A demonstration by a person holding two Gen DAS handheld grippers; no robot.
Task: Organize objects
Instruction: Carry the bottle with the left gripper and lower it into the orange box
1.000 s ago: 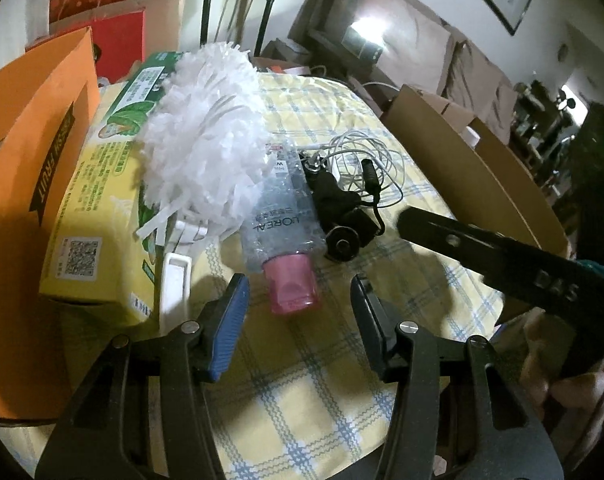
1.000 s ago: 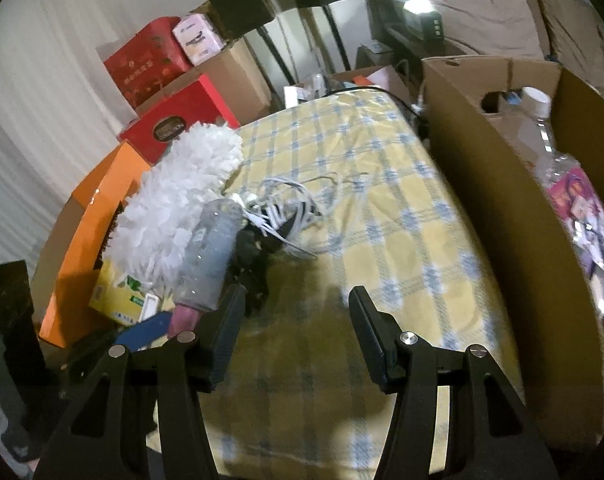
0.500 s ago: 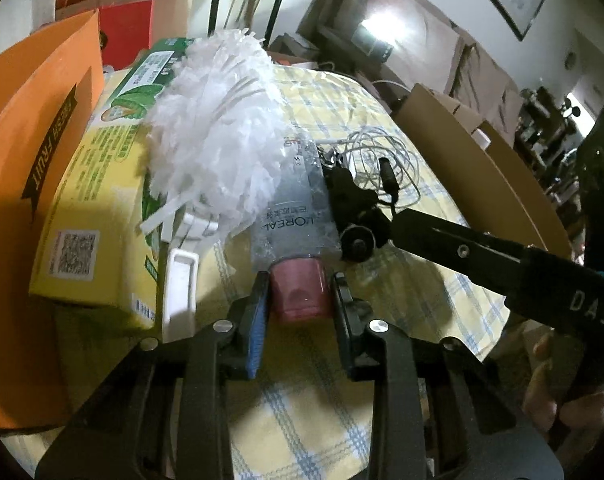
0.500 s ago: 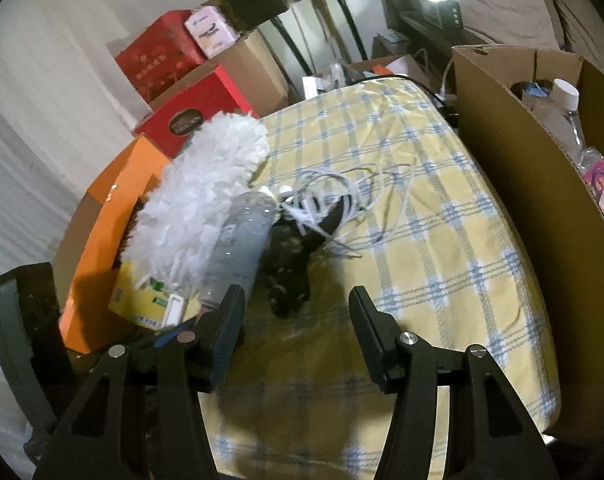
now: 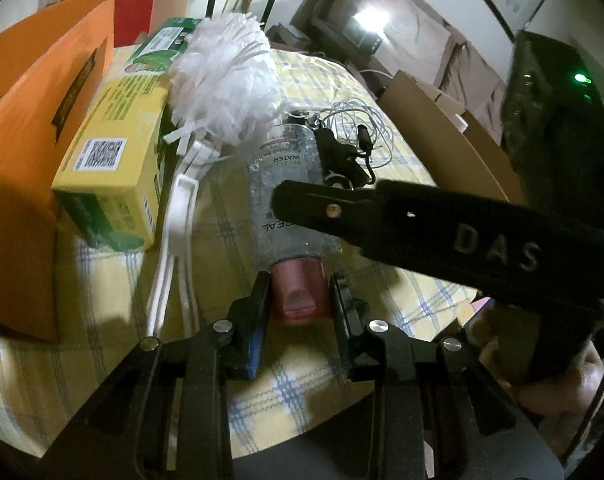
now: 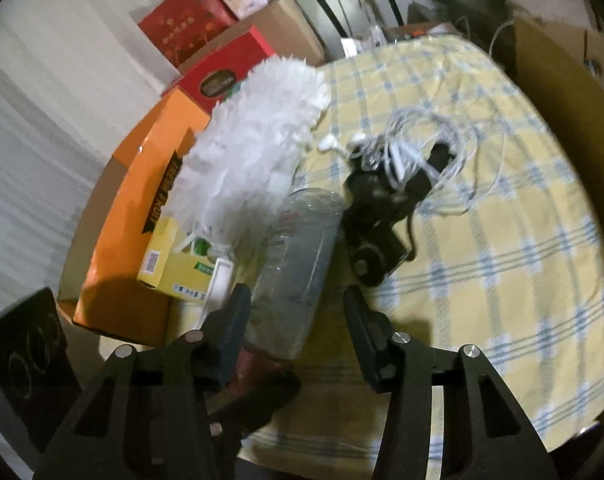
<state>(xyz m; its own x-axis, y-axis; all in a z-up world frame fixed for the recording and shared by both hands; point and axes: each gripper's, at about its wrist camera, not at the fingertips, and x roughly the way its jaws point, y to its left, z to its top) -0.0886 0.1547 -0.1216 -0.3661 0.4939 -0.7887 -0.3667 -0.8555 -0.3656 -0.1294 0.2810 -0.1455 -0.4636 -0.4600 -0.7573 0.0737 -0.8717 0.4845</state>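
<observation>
A clear micellar-water bottle (image 5: 285, 200) lies on the yellow plaid tablecloth (image 6: 502, 260), its pink cap (image 5: 297, 292) towards me. My left gripper (image 5: 298, 285) is shut on that cap, one pad against each side. My right gripper (image 6: 297, 306) straddles the bottle's body (image 6: 297, 248) from above. Its jaws are closing and its right pad still stands clear of the plastic. In the left wrist view one finger of the right gripper (image 5: 422, 216) crosses over the bottle. A white fluffy duster (image 5: 225, 76) leans on the bottle's far end.
A black gadget tangled in white cable (image 6: 378, 220) lies just right of the bottle. A yellow-green carton (image 5: 109, 160) and an orange box (image 5: 29, 120) stand to the left. An open cardboard box (image 6: 562, 80) lines the table's right side. Red boxes (image 6: 221, 68) sit behind.
My left gripper moved forward and shut on the pink cap. My right gripper swung left and down until it straddled the bottle's body, its jaws a little narrower.
</observation>
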